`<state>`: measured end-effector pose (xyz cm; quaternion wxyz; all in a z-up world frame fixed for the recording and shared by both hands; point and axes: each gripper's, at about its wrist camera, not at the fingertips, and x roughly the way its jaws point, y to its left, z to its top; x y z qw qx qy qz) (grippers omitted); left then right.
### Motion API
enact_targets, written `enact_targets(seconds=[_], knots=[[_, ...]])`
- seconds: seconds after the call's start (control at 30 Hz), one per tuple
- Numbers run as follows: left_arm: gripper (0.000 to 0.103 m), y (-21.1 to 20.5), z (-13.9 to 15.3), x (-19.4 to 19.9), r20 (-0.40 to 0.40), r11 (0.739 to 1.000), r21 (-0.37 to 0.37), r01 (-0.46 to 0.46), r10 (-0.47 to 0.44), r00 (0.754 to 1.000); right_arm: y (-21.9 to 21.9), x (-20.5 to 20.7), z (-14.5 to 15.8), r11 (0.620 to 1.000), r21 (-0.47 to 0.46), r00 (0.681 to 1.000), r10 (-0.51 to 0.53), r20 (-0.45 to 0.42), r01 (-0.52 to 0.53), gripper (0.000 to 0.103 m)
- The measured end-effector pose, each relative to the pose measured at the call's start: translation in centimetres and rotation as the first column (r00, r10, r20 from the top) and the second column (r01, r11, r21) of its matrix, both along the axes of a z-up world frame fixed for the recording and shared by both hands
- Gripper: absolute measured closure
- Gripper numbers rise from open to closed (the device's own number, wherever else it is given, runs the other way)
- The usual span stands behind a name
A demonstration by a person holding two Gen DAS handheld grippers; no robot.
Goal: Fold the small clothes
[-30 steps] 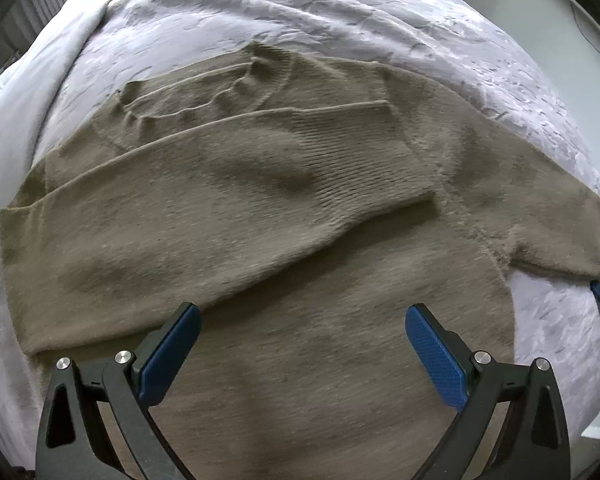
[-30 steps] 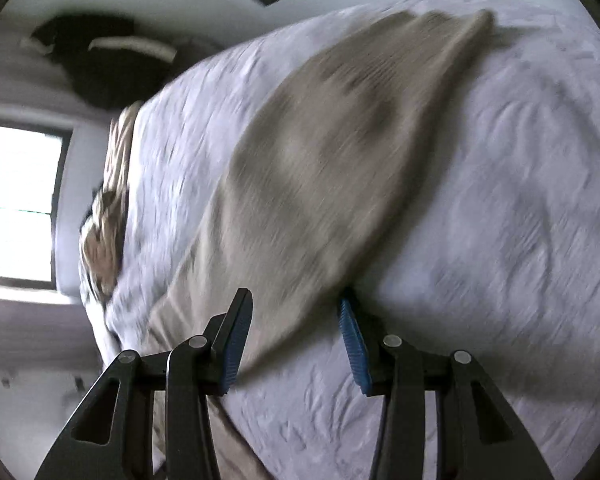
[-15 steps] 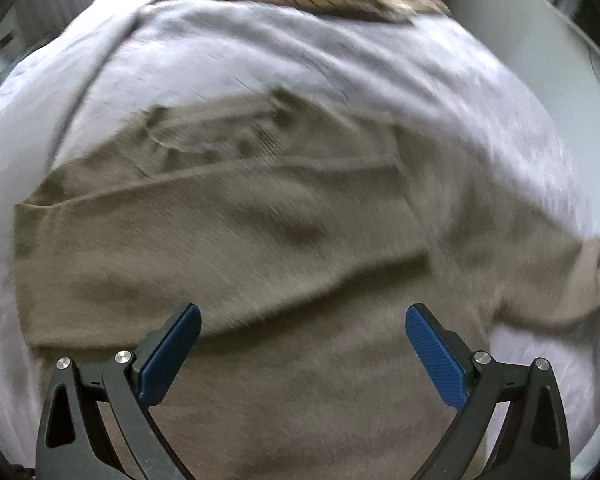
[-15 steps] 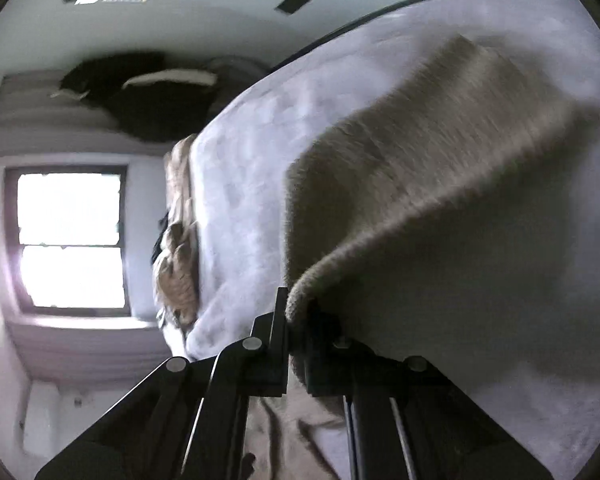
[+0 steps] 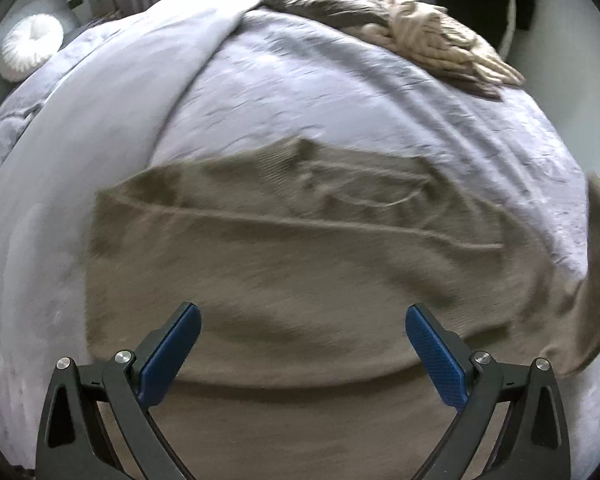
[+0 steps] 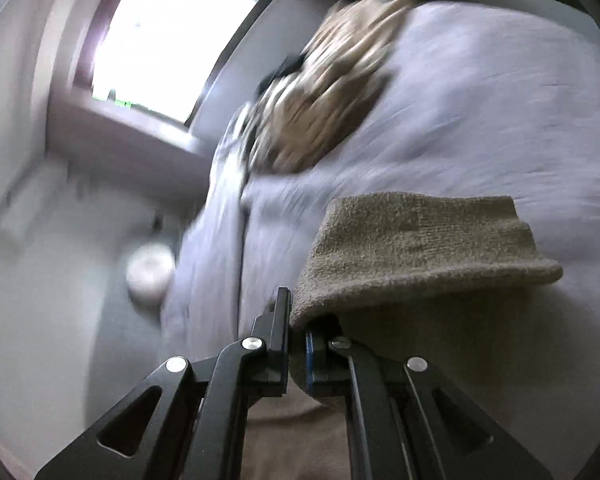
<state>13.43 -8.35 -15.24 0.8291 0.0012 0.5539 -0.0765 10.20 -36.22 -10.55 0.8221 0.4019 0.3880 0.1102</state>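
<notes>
The right gripper (image 6: 298, 344), jaws now clamped on the sweater (image 5: 284, 280) sleeve cuff (image 6: 416, 252), has lifted it off the bed (image 5: 340, 100) to fold inward, while the left gripper (image 5: 302, 354) hovers wide open, empty, above the sweater's body.

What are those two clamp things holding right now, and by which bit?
The right gripper pinches the brown sweater by its sleeve cuff, lifted off the bed. The left gripper is open, holding nothing.
</notes>
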Motion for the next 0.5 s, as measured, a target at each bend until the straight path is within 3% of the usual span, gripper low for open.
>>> enact_targets(seconds=[0.13,0.23,0.33,0.37,0.43,0.5], knots=[[0.0,3.0,-1.3,-0.4,-0.026,1.0,0.01,-0.025,0.025,0.999,8.3,4.2,-4.1,0.977,-0.065,0.976,0.194,-0.103,-0.201,0.097],[0.001,5.2,-2.3,-0.5,-0.049,0.999,0.023,-0.043,0.044,0.998,12.3,5.8,-8.7,0.959,-0.104,0.941,0.233,-0.247,-0.265,0.093],[0.001,6.9,-2.9,-0.6,-0.065,0.998,0.016,-0.057,0.058,0.996,12.7,5.2,-11.8,0.974,-0.059,0.915,0.182,-0.359,-0.217,0.092],[0.001,7.4,-3.0,-0.6,-0.065,0.998,0.013,-0.058,0.059,0.996,12.2,4.3,-12.2,0.982,-0.028,0.918,0.162,-0.362,-0.185,0.088],[0.0,8.2,-3.1,-0.7,-0.062,0.998,0.008,-0.054,0.055,0.997,10.4,3.1,-12.1,0.995,0.026,0.934,0.096,-0.345,-0.093,0.066],[0.0,8.8,-3.1,-0.7,-0.061,0.999,0.001,-0.051,0.051,0.997,8.6,1.0,-11.4,0.999,0.047,0.945,0.01,-0.328,0.006,0.064]])
